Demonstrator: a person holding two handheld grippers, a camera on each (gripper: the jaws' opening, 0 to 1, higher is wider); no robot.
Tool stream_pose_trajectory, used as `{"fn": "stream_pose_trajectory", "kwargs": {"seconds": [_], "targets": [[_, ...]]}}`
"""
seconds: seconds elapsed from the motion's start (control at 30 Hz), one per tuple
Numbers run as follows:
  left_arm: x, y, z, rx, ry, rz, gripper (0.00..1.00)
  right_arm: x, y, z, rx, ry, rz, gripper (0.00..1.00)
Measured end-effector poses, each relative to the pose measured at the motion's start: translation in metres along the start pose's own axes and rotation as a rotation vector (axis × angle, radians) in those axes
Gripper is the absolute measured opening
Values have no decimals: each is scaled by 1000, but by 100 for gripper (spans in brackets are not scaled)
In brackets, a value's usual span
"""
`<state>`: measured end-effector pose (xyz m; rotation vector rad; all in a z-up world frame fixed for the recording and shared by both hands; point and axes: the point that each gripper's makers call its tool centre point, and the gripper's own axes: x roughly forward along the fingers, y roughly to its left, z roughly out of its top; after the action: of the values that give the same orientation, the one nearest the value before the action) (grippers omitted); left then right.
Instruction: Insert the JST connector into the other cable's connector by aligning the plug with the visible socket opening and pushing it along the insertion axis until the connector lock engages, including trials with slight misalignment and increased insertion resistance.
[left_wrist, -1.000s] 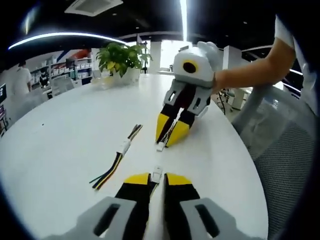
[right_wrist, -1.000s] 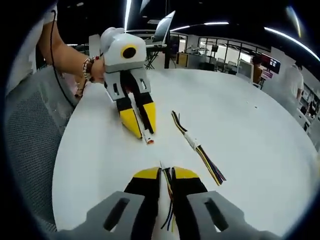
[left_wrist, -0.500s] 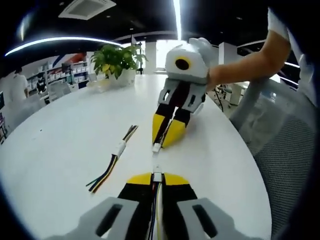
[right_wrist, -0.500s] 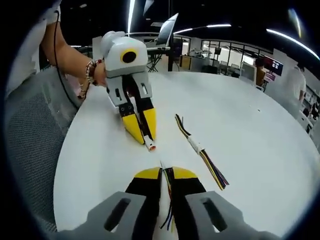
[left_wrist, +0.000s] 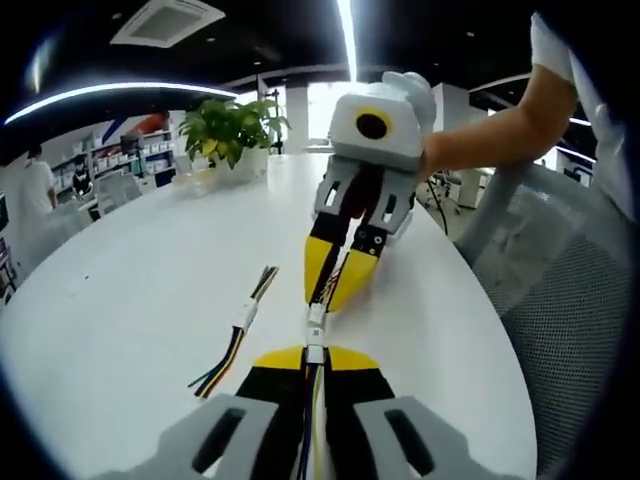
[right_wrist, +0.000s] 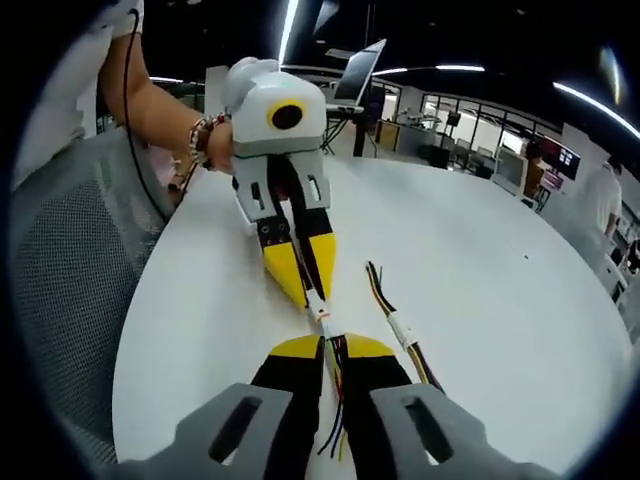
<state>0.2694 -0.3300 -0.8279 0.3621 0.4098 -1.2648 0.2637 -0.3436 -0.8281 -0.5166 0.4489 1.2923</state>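
Over a round white surface the two grippers meet nose to nose. In the left gripper view, the left gripper has its yellow-tipped jaws clenched on a small white connector whose coloured wires run back between them; directly ahead, the right gripper points toward the camera, its jaws pinched on the other white connector, and the two connectors touch end to end, though whether they are fully seated cannot be told. In the right gripper view, the right gripper grips its cable with the wires trailing down between the jaws, and the left gripper, held by a hand wearing a beaded bracelet, presents its connector just in front of them. A spare joined cable with multicoloured leads lies flat on the surface beside the meeting point, apart from both grippers. A potted plant stands at the far edge, and a mesh chair sits beside the surface
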Motion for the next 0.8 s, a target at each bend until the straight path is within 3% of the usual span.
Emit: {"fn": "stream_pose_trajectory", "kwargs": {"seconds": [0.8], "targets": [[-3,-10,4,51,-1,-45,0,1,10,2,-12,3,51,3]]}}
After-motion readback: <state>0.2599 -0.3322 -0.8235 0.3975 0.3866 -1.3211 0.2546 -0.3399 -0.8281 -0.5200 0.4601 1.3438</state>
